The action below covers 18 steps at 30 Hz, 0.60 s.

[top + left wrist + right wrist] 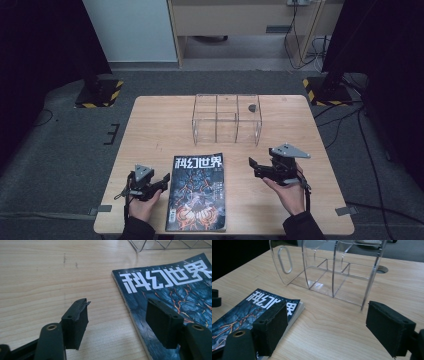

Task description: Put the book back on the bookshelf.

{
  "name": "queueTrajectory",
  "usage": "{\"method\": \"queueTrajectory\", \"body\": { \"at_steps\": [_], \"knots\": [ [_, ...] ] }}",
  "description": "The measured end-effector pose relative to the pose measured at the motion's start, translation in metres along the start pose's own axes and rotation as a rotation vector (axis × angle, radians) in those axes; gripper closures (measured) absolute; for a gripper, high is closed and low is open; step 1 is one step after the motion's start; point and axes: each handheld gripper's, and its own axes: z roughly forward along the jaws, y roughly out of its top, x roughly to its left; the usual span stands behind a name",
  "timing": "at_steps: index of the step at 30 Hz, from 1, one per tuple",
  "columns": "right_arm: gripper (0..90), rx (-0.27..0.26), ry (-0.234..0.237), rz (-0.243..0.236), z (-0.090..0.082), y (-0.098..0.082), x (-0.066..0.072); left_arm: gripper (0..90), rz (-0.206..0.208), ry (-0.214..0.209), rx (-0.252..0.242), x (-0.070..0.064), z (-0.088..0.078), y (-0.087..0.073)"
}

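Observation:
A magazine (197, 192) with a dark blue cover, orange lava cracks and white Chinese title lies flat at the table's front middle, also seen as magazine (170, 295) and magazine (249, 312). A clear acrylic rack (226, 118) with three upright slots stands behind it; the same rack (332, 272) is close ahead in the right gripper view. My left gripper (161, 183) sits open just left of the magazine, jaws (117, 322) straddling its spine edge. My right gripper (253, 166) is open to the right of the magazine, held above the wood, nothing between its pads.
The light wooden table (155, 130) has bare room left and right of the rack. A round cable hole (252, 107) sits behind the rack. Beyond the table are grey carpet, two stand bases with yellow-black tape (100, 93), and cables.

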Motion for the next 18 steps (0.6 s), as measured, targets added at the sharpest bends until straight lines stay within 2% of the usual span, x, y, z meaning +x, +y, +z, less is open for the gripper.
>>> {"method": "queueTrajectory", "body": {
  "at_steps": [8, 18],
  "knots": [
    [19.3, 0.015, 0.040, -0.021, 0.011, 0.004, 0.019, 37.6, 0.034, -0.018, 0.029, -0.009, 0.007, -0.002],
    [19.8, 0.042, 0.086, -0.026, 0.027, 0.000, 0.040, 40.2, 0.070, -0.033, 0.060, -0.017, 0.012, -0.005]
  ]
}}
